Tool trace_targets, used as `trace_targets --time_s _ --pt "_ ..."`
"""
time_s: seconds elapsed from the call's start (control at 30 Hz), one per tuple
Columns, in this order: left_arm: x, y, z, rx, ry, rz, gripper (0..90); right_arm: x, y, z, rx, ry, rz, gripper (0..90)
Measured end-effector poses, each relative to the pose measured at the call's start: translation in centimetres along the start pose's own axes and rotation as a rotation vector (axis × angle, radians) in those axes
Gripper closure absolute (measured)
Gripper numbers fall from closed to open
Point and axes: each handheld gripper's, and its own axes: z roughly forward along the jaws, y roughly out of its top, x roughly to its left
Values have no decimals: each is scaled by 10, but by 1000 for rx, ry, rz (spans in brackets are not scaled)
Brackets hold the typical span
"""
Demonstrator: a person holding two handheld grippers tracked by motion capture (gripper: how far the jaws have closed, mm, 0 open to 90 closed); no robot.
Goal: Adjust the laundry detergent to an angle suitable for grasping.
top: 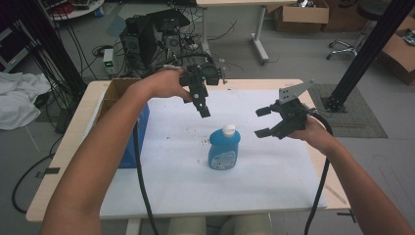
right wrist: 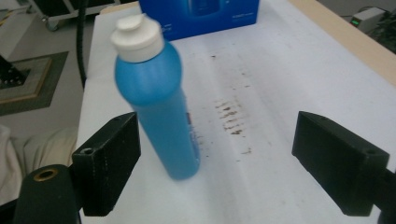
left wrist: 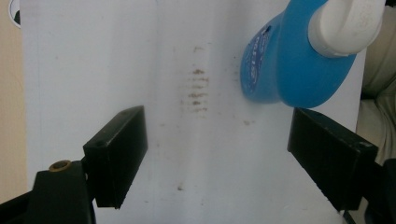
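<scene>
A blue bottle point(top: 223, 148) with a white flip cap stands upright near the middle of the white sheet point(top: 274, 181). My left gripper point(top: 203, 110) hangs above and behind the bottle, pointing down. In the left gripper view its jaws point(left wrist: 217, 135) are wide apart and open, with the bottle point(left wrist: 289, 65) beyond the right jaw. To the right of the bottle, my right gripper point(top: 262, 122) is held off the table with its jaws spread. In the right gripper view point(right wrist: 217, 140) the bottle point(right wrist: 159, 93) stands just past the left jaw, untouched.
A blue box point(top: 134, 142) stands at the sheet's left edge, also visible as the blue box point(right wrist: 201, 14) behind the bottle. An open cardboard box point(top: 115, 90) sits at the table's back left. Brown smudges point(left wrist: 198, 91) mark the sheet.
</scene>
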Motion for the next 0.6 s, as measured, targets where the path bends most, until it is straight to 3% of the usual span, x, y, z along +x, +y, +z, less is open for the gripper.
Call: trace_targets --time_s 0.2,0.37,0.6 --pt "-1 1 1 4 2 0 206 -19 7 -13 29 -93 46 155" --pt "-2 0 1 5 2 -3 205 -36 12 -17 87 -178 89 153" --pt "-2 -2 1 5 3 -10 205 -50 19 -21 143 -228 120 154"
